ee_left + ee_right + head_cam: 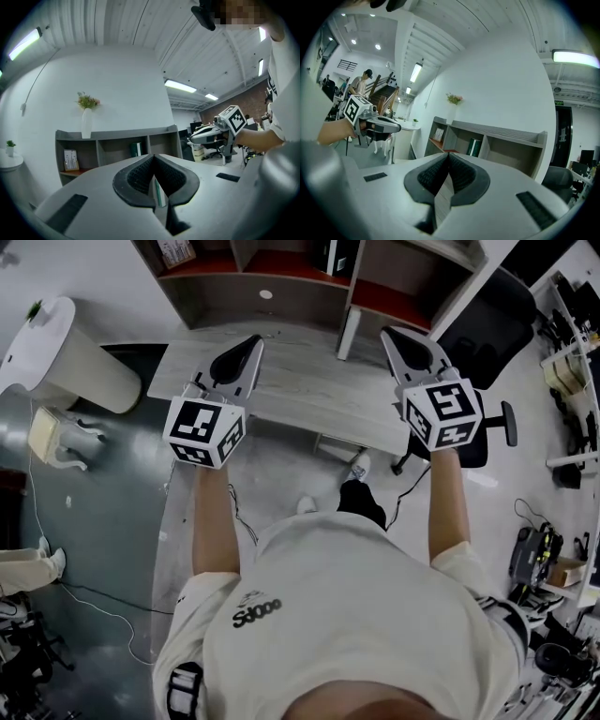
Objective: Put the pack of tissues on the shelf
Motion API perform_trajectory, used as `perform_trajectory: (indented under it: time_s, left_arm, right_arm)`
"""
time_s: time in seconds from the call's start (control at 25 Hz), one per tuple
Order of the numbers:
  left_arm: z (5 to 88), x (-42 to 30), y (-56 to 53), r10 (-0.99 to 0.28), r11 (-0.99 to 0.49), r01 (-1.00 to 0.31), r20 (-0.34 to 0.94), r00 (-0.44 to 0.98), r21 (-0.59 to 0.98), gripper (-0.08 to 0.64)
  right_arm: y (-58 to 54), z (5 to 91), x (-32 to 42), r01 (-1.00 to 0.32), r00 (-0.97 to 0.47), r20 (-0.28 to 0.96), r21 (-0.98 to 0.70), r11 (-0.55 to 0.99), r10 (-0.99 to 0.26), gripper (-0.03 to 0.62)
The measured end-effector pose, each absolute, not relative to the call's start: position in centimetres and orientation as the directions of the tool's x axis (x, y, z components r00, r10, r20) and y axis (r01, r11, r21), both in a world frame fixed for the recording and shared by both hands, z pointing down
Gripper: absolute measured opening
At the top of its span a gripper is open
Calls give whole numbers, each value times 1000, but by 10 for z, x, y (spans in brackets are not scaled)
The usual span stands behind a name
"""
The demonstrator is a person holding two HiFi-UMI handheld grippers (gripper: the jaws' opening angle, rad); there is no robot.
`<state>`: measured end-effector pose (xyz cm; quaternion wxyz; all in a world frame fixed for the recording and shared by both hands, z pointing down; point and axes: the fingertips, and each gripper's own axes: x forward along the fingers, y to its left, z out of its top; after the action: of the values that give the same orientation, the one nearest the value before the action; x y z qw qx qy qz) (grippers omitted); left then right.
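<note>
While we hold the left gripper and right gripper closed on nothing above the pale desk, the grey, red-floored shelf stands at twelve o'clock, open desktop before it.

There were two grippers, the left hand-held gripper and the right hand-held gripper; one worktop; one shelf; one vase; one green book.

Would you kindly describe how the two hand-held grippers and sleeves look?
Both the left hand-held gripper and right hand-held gripper are pale grey shells with black ribbed pads. Each carries a white cube of black square markers. The person wears a white short-sleeved T-shirt.
</note>
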<state>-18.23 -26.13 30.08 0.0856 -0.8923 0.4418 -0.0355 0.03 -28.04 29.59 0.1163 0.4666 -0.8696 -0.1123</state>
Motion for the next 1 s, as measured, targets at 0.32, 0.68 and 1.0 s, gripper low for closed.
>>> perform_trajectory:
  time_s: [0.32, 0.68, 1.0]
  left_arm:
    - [292, -182, -257, -790, -597, -775, -17, 613, -209, 18]
    - [296, -184, -260, -796, -591, -780, -5, 605, -203, 18]
    - [301, -187, -267, -803, -584, -788, 0, 595, -193, 20]
  right_arm:
    - [-277, 297, -3, -769, -535, 113, 346, 538, -837, 5]
    - [-277, 300, -4, -763, -537, 122, 351, 543, -835, 5]
    - [-284, 302, -5, -756, -544, 129, 352, 551, -829, 5]
